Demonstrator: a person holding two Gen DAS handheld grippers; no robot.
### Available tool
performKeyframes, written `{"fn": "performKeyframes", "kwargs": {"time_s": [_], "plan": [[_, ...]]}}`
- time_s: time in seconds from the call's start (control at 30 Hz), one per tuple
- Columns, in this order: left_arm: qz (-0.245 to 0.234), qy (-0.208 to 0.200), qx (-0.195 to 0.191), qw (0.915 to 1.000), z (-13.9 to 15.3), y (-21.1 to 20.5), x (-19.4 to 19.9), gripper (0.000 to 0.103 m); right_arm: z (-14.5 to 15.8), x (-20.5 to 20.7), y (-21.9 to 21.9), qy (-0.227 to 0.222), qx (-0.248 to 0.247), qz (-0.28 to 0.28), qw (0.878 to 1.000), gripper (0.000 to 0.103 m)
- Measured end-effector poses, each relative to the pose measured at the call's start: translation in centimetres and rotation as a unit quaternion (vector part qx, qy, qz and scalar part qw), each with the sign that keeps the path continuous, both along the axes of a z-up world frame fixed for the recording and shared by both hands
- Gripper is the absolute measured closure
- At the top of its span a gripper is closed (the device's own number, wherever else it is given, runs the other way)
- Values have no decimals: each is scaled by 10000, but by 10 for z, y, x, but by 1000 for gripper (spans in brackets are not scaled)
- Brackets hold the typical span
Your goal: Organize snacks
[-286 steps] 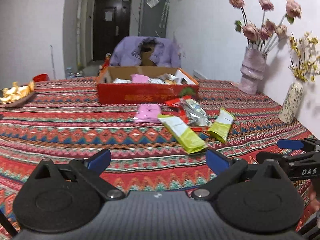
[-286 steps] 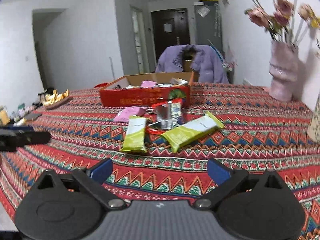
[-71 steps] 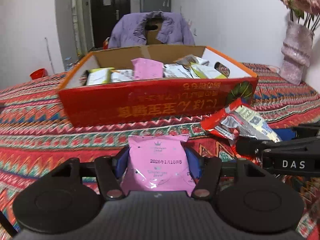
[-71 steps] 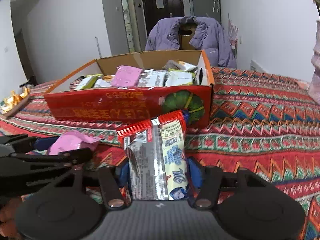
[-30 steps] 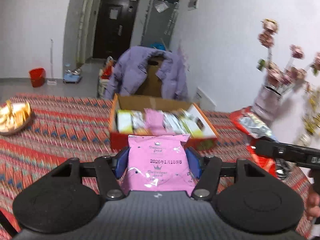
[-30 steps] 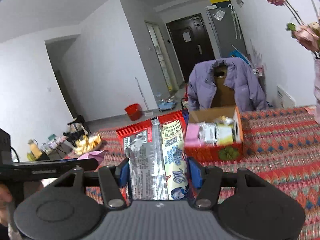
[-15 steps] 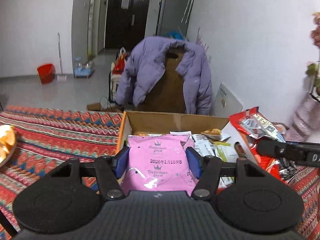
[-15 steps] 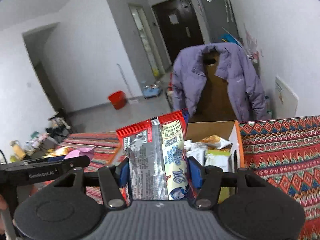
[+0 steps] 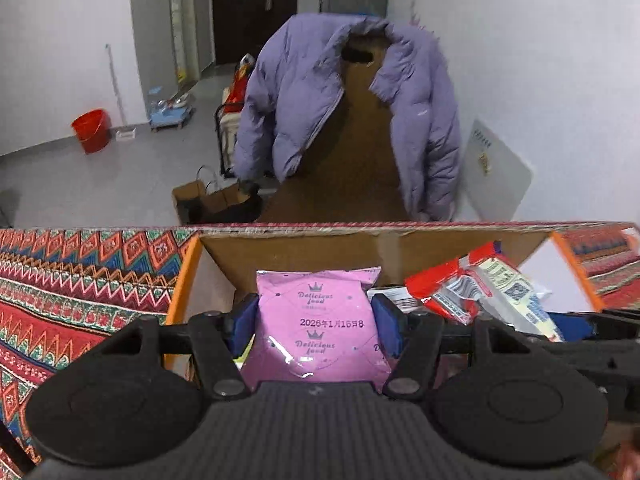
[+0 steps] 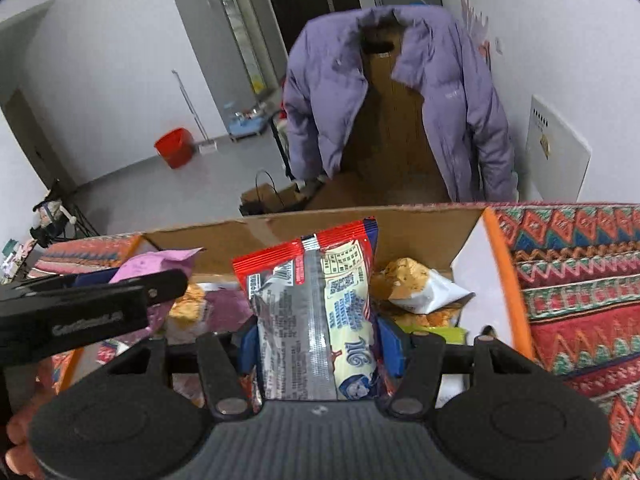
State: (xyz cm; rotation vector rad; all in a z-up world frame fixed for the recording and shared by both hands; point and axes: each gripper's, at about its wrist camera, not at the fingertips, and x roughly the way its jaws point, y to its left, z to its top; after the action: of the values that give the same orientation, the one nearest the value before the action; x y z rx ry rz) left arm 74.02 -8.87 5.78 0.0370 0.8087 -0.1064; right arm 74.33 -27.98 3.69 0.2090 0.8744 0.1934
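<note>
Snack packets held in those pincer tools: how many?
2: a pink packet in the left gripper, a red-and-silver packet in the right gripper, both over the cardboard box.

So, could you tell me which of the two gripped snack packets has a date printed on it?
The pink packet in the left gripper; its face reads 2026. The red-and-silver packet in the right gripper shows QR codes instead.

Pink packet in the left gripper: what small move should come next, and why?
Probably open the left gripper and drop the pink packet: it is clamped above the open cardboard box, which already holds other snacks. The right gripper holds its red packet over the box too.
</note>
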Motion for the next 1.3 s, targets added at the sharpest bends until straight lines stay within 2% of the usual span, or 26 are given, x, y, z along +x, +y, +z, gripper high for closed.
{"fn": "performKeyframes", "kwargs": {"time_s": [0.13,0.2,0.3,0.5,0.63,0.77,0.97,1.17,1.3], "plan": [[36,43,101,9999,-14,-4,9,41,-8,10,10,45,-69,72,9999,42],[166,4,93,9998,-18,-3,11,32,-9,13,13,58,-77,75,9999,41],[230,11,29,9997,-19,0,14,25,-8,11,15,102,-127,122,9998,35],[168,-58,9,9998,1,8,-2,20,14,-7,12,-167,-231,158,9995,23],[28,-218,-6,9998,24,14,-29,19,39,-29,7,-389,-330,150,9986,22],[-44,-442,-27,9990,49,20,-74,15,61,-65,4,-635,-595,186,9960,15],[-29,-740,-51,9972,74,35,-158,13,85,-141,1,-1005,-782,230,9916,14],[-104,-1078,-171,9940,84,48,-244,6,95,-227,2,-1468,-976,335,9838,14],[-273,-1379,-49,9901,82,51,-301,3,98,-281,2,-1714,-969,337,9799,13]]}}
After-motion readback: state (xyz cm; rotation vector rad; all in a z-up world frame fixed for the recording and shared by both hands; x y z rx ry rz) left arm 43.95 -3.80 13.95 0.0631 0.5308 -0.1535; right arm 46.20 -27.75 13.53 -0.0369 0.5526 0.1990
